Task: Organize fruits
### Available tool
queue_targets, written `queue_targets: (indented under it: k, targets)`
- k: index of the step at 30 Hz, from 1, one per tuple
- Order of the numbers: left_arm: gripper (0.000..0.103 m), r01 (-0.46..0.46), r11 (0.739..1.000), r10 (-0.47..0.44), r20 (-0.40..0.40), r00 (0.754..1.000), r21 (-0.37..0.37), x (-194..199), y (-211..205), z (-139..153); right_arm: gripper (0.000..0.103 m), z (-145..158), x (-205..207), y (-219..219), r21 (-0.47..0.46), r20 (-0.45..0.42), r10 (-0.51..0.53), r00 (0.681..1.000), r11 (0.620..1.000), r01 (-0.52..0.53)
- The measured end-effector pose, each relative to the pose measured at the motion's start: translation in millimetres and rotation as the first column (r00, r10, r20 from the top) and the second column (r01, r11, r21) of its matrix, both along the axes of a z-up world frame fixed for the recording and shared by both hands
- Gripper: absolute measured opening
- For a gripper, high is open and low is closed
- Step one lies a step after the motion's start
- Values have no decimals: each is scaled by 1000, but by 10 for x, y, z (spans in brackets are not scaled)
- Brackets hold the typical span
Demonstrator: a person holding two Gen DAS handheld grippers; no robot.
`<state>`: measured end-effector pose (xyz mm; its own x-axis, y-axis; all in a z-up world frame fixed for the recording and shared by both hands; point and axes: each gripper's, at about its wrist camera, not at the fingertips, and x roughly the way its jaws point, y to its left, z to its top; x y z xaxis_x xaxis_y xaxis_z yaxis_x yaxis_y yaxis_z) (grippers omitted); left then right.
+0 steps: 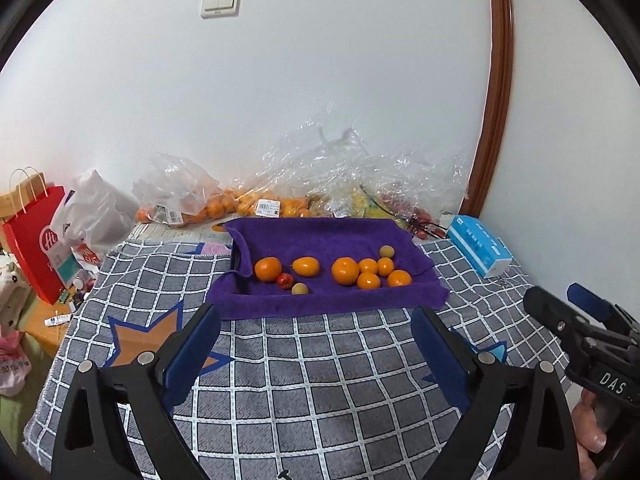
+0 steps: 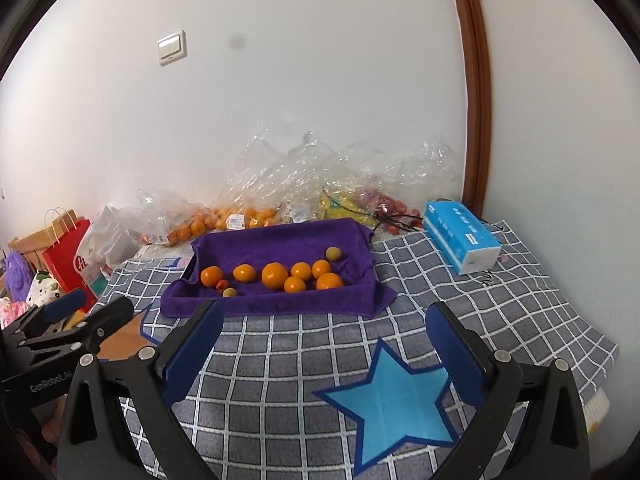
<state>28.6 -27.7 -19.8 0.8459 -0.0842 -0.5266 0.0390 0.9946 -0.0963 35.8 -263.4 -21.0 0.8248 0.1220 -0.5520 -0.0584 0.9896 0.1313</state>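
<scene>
A tray lined with a purple towel (image 1: 320, 240) (image 2: 280, 240) sits on the checked cloth. In it lie several oranges (image 1: 345, 271) (image 2: 274, 276), one small red fruit (image 1: 285, 281) (image 2: 221, 285) and two small greenish fruits (image 1: 299, 289) (image 2: 333, 253). My left gripper (image 1: 316, 328) is open and empty, hovering in front of the tray's near edge. My right gripper (image 2: 324, 332) is open and empty, also short of the tray; it shows at the right of the left wrist view (image 1: 576, 312).
Clear plastic bags with oranges (image 1: 216, 204) (image 2: 236, 216) and other fruit lie against the wall. A blue tissue box (image 1: 480, 248) (image 2: 460, 236) stands at the right. A red paper bag (image 1: 36, 240) (image 2: 72, 264) stands off the left edge. A blue star (image 2: 392, 400) marks the cloth.
</scene>
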Motion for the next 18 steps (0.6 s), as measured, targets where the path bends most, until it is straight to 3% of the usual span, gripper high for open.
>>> queue_targets:
  k: [18]
  targets:
    - [97, -19, 999, 18, 23, 1000, 30, -140, -86, 88, 100, 54, -175, -54, -28, 17, -7, 1000, 1000, 7]
